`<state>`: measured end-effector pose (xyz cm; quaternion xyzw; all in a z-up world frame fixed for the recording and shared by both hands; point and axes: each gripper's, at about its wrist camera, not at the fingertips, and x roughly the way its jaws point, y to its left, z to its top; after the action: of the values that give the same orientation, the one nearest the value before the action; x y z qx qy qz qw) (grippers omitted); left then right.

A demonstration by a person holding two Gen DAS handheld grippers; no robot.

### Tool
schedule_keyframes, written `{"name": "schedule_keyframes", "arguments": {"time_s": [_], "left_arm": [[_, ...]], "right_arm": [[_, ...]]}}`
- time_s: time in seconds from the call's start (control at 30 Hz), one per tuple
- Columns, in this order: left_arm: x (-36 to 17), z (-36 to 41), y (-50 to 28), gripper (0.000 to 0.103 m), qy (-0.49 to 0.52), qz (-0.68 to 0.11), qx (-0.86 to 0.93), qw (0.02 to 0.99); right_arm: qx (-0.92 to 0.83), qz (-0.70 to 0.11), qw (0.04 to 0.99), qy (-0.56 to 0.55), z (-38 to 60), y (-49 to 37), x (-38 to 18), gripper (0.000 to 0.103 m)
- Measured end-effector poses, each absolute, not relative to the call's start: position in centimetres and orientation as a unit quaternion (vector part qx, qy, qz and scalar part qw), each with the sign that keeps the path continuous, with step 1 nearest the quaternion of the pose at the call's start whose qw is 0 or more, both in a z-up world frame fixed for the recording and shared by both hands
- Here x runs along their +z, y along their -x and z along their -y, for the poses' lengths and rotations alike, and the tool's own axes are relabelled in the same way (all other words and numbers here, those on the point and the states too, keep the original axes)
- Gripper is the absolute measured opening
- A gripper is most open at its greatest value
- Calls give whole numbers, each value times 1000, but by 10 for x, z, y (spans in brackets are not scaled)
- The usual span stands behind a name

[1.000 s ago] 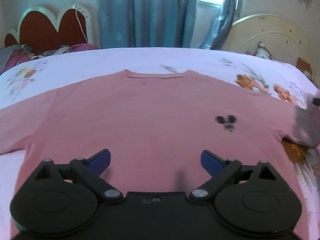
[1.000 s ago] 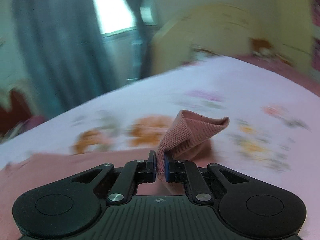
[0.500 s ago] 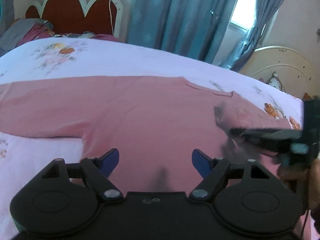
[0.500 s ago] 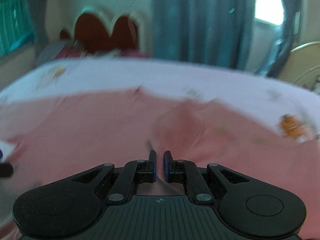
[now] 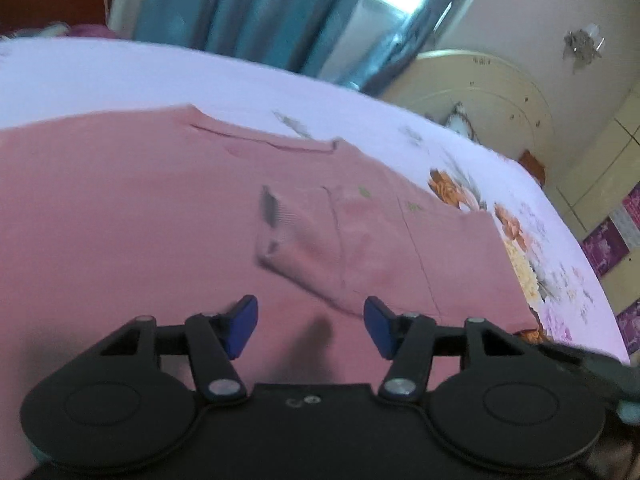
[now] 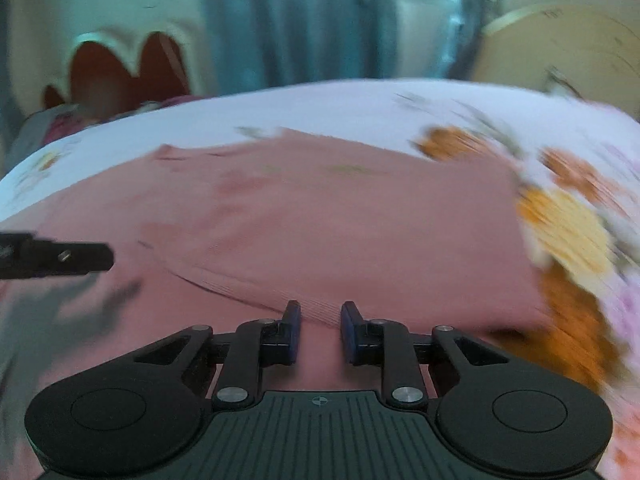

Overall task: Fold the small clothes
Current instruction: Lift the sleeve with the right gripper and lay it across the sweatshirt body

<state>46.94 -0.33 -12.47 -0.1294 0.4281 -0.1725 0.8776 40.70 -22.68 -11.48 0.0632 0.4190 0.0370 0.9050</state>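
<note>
A pink shirt (image 5: 140, 208) lies flat on the bed. Its right sleeve (image 5: 312, 248) is folded over onto the chest, ribbed cuff toward the middle. My left gripper (image 5: 310, 322) hovers open and empty over the lower front of the shirt. In the right wrist view the shirt (image 6: 340, 208) fills the middle, with the folded sleeve's cuff edge just ahead of my right gripper (image 6: 320, 320). The right gripper is open with a small gap and holds nothing. The left gripper's finger (image 6: 60, 258) shows at the left edge of that view.
The bed has a white floral sheet (image 5: 532, 248) that ends at the right. Blue curtains (image 5: 256, 12) and a window stand behind. A cream headboard (image 5: 492, 92) is at the back right, a red heart-shaped one (image 6: 124, 68) at the back left.
My right gripper carried the sleeve leftward over the shirt, laid it on the chest and opened, letting go. It has drawn back. The left gripper's view swung right; its jaws narrowed slightly.
</note>
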Motion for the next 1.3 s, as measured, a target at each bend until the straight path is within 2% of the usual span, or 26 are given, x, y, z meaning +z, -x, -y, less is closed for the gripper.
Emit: {"name": "schedule_keyframes", "arguments": {"time_s": [0.07,0.13,0.2,0.23,0.37,0.43,0.73,0.77,0.8,0.83,0.87,0.9,0.93,0.97,1.0,1.1,1.23,1.27,1.3], "left_arm": [[-130,13,-485,54,133,-432,-163,877],[-133,19,-495,39,140,-429,-169,876],[-134,29,-505,9,130,-425,-182,877],[-134,31,-509,6,123,-422,-185,879],[-97,4,-495,4,151,-351,-180,907],[-90,-19,-486,2,158,-340,-167,912],[-133,-81,-458,0,178,-377,-108,903],[-136,-79,-459,3,188,-380,-126,897],[-136,-73,-462,29,191,-386,-131,893],[-137,-70,-464,45,194,-386,-132,892],[-135,-68,-464,71,197,-377,-133,895],[-133,-64,-465,74,197,-366,-135,899],[-134,-61,-471,68,202,-368,-145,896],[-137,-58,-478,52,217,-379,-156,886],[-143,-57,-487,44,232,-392,-159,876],[-157,-49,-504,44,246,-413,-146,864],[-165,-49,-519,42,297,-399,-137,857],[-167,-48,-523,20,308,-399,-140,852],[-167,-46,-528,5,312,-402,-144,849]], "right_arm": [[9,-420,904,-78,253,-396,-115,23],[-20,-417,903,-101,274,-389,-117,23],[-29,-413,901,-130,292,-387,-119,23],[-33,-412,900,-137,295,-391,-121,24],[-56,-415,895,-153,313,-387,-123,24],[-61,-409,896,-163,318,-391,-125,23],[-54,-411,900,-138,317,-392,-124,23],[-52,-412,900,-133,316,-392,-124,23],[-52,-412,900,-130,315,-391,-124,23],[-52,-413,900,-130,315,-391,-124,23],[-52,-414,900,-130,315,-391,-124,23],[-53,-414,899,-130,314,-391,-124,23],[-55,-414,899,-129,314,-391,-124,23],[-56,-415,899,-129,313,-391,-123,23],[-57,-415,899,-127,312,-390,-123,24],[-56,-415,899,-126,310,-390,-123,24],[-57,-416,899,-125,309,-390,-123,24],[-59,-415,899,-124,309,-390,-123,24],[-60,-415,899,-124,308,-390,-123,24]]}}
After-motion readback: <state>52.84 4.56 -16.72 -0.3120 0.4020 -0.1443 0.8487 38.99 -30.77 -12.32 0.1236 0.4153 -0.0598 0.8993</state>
